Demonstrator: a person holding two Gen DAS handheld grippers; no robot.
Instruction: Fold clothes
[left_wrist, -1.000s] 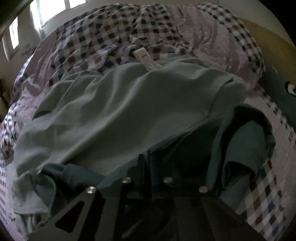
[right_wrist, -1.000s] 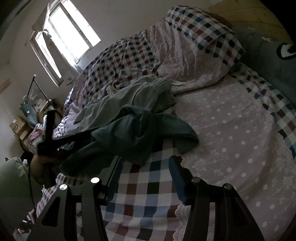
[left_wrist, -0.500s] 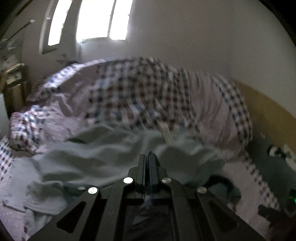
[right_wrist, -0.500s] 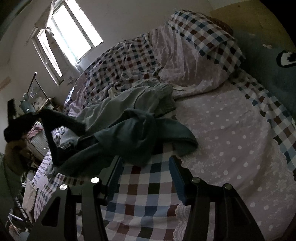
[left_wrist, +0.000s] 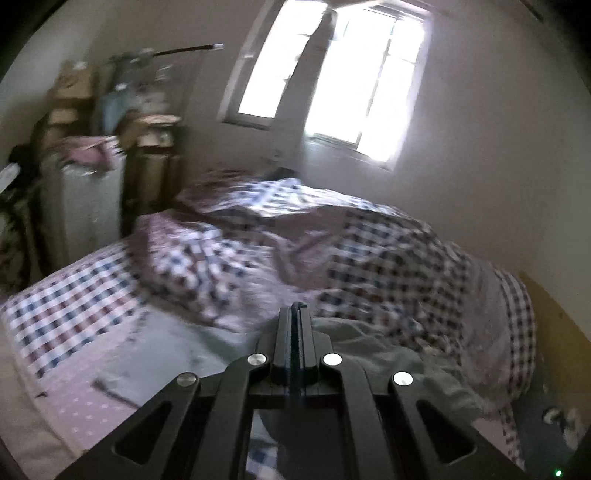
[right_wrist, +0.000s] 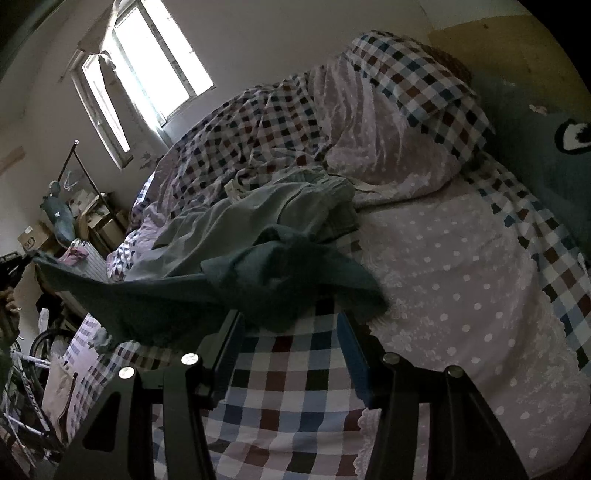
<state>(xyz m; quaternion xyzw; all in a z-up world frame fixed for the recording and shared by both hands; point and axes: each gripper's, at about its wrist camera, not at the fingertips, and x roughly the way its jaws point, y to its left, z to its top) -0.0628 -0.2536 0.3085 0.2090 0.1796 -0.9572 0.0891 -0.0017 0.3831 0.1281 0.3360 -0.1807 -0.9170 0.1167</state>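
A dark teal garment (right_wrist: 207, 295) stretches from the bed up to the far left, where my left gripper (right_wrist: 14, 264) holds its corner off the bed. A pale grey-green garment (right_wrist: 258, 218) lies crumpled behind it on the bed; it also shows in the left wrist view (left_wrist: 388, 354). In the left wrist view my left gripper (left_wrist: 295, 310) has its jaws pressed together; the held cloth is hidden below it. My right gripper (right_wrist: 290, 328) is open and empty, low over the checked sheet just in front of the teal garment.
A rumpled checked quilt (right_wrist: 258, 122) and a pillow (right_wrist: 399, 110) lie at the back of the bed. A window (left_wrist: 332, 81) is beyond. Shelves and boxes (left_wrist: 92, 122) stand at the bed's left side. A bicycle (right_wrist: 26, 369) stands by the bed.
My left gripper has lifted and swung left, pulling the teal garment's corner up and out so it stretches taut. My right gripper has stayed in place.
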